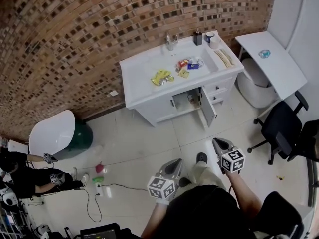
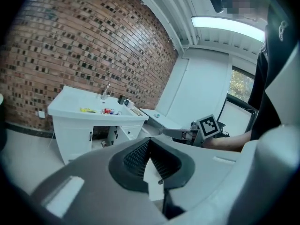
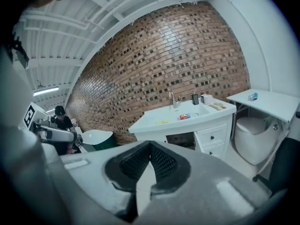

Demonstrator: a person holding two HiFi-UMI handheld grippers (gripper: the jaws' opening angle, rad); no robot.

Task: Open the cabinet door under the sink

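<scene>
The sink cabinet (image 1: 149,103) stands against the brick wall (image 1: 65,44), well apart from both grippers. The cabinet door (image 1: 208,107) under the sink stands open, swung outward toward the floor side, and the dark compartment (image 1: 187,99) behind it is exposed. Two drawers (image 1: 219,89) sit just right of the opening. The white worktop (image 1: 142,68) carries a yellow packet (image 1: 162,76), small red and blue packets (image 1: 187,63) and a tap (image 1: 171,42) at the rear edge. The left gripper (image 1: 174,165) and the right gripper (image 1: 220,143) are held low in the head view, over the tiled floor (image 1: 149,148) and in front of the person's legs; neither touches the cabinet. In each gripper view the jaws are together at the tips with nothing between them. A white table (image 1: 271,59) stands right of the cabinet, with a black chair (image 1: 279,128) near it. A second person (image 1: 30,176) sits at the far left.
</scene>
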